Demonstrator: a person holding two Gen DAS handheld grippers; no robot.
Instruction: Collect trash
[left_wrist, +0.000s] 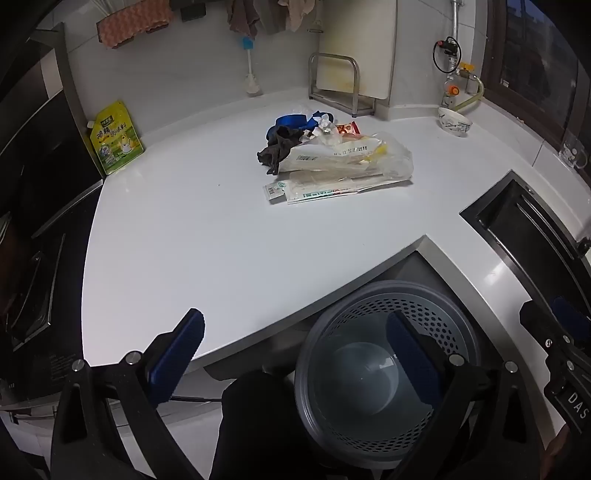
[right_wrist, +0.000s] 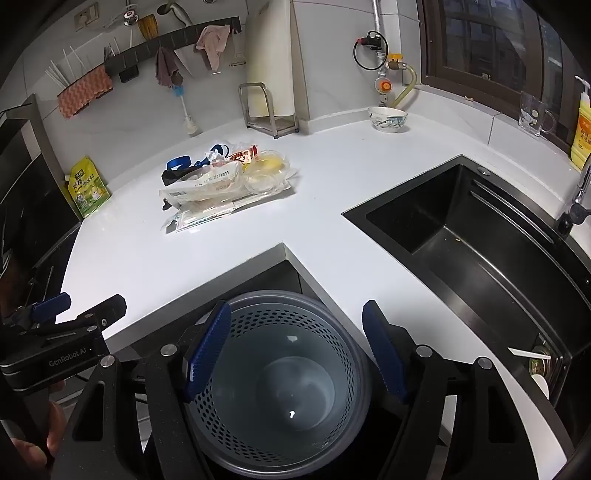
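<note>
White counter (left_wrist: 207, 236) bears far trash (left_wrist: 332, 155); near bin (right_wrist: 280, 384) empty; left gripper (left_wrist: 295, 350) and right gripper (right_wrist: 295, 350) agape, holding nothing.

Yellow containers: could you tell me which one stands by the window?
The pump bottle, upright at the right beside the glass mug; the yellow pouch leans far left.

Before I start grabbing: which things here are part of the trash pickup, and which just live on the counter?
Job: trash pile of wrappers and plastic bags; waste bin, nothing visible inside; left gripper and right gripper, both open.

Leave: yellow pouch, bowl, glass mug, cutting-board rack, sink.
</note>
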